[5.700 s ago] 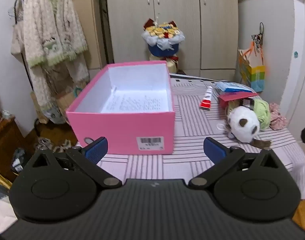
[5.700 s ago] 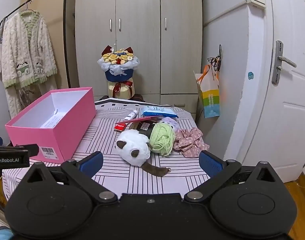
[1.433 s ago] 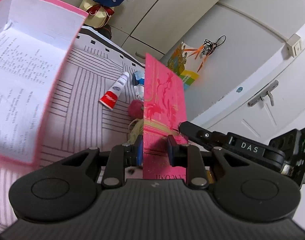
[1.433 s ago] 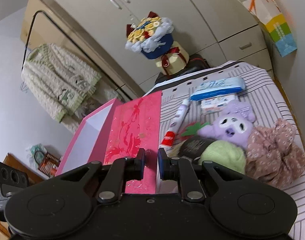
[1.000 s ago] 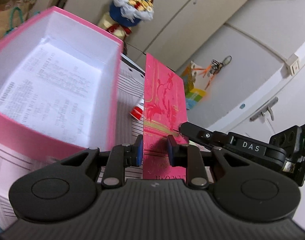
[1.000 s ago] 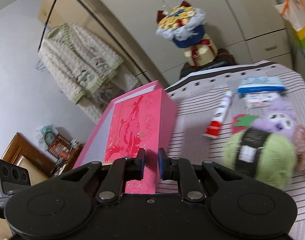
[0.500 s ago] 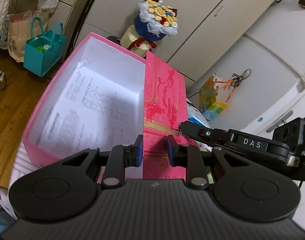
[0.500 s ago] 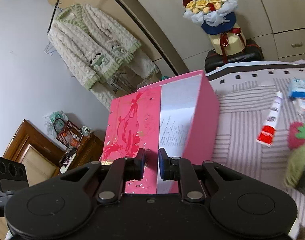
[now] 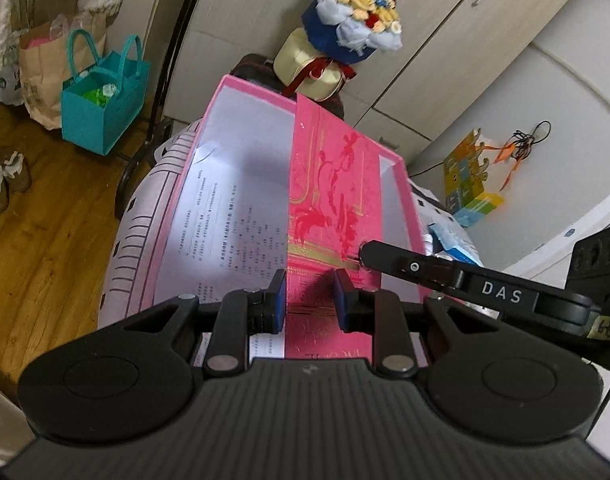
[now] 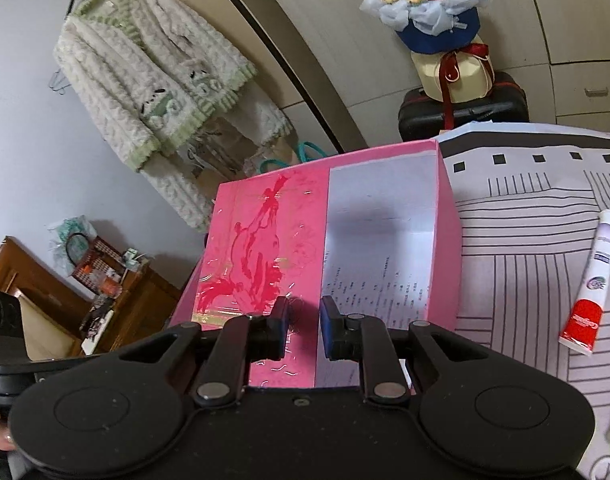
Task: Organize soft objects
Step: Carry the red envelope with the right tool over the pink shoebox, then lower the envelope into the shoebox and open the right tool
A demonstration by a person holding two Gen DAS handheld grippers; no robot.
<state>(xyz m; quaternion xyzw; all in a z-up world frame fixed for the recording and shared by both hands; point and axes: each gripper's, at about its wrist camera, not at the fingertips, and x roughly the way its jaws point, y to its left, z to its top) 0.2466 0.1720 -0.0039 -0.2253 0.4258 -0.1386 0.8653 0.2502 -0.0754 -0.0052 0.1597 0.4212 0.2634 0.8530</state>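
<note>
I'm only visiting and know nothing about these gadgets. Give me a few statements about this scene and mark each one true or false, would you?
1. The flat pink folder with red and gold pattern is above the open pink cardboard box. True.
2. The box holds a printed sheet. True.
3. The box is full of plush toys. False: only the sheet shows inside.
4. The red-and-white tube lies in the box. False: it lies on the striped tablecloth.
5. A teal bag stands on the wooden floor. True.
</note>
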